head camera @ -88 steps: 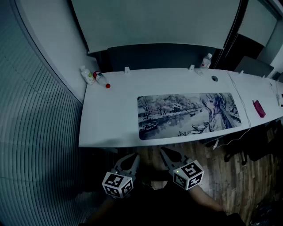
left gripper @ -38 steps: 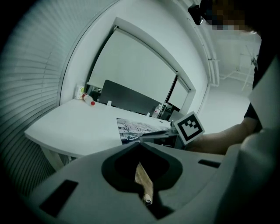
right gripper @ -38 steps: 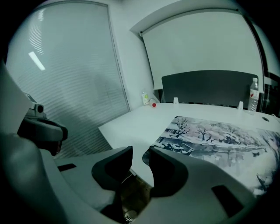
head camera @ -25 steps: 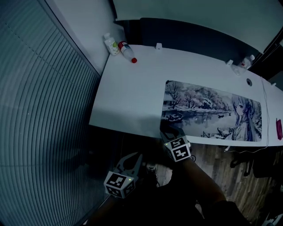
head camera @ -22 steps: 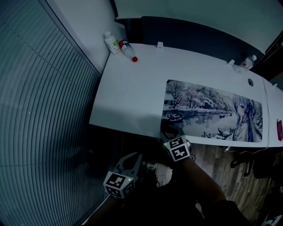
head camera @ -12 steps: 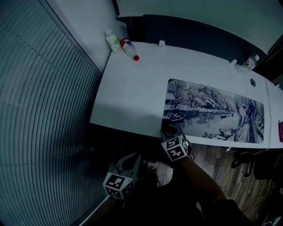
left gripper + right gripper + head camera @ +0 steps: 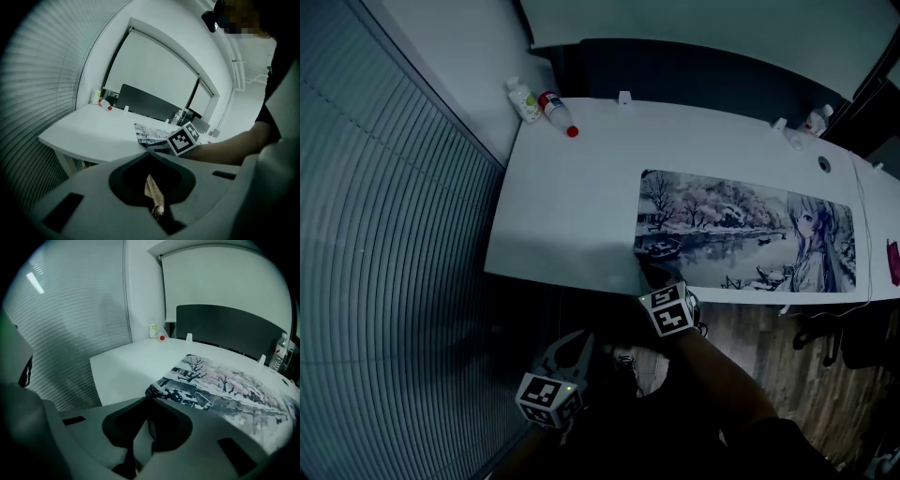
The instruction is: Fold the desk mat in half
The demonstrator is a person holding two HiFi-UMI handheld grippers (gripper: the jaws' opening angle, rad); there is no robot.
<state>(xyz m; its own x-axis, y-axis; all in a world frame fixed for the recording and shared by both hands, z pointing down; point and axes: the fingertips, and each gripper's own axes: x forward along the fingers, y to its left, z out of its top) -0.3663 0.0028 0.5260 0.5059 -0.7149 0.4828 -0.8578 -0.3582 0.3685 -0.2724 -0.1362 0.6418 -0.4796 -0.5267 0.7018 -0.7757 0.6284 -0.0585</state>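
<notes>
Right gripper [image 7: 657,274] nipped onto near-left corner of desk mat [image 7: 741,230]; rest of the mat lies flat on white table [image 7: 567,211].
Its jaws have just been closing, corner pinched between the tips; head view hides that corner behind the gripper. Left gripper [image 7: 578,337] low, off the table's near edge, jaws together, empty. Right gripper view cuts off mat's far end.

Office workroom. A long white desk [image 7: 572,216] with a round cable port [image 7: 823,164] runs along a dark partition panel [image 7: 694,70], and a white roller screen [image 7: 675,19] hangs above it. Slatted blinds [image 7: 384,281] fill the left side. A printed desk mat [image 7: 741,230] and drink bottles [image 7: 522,99] lie on the desk, with a wood-plank floor [image 7: 759,342] below.
</notes>
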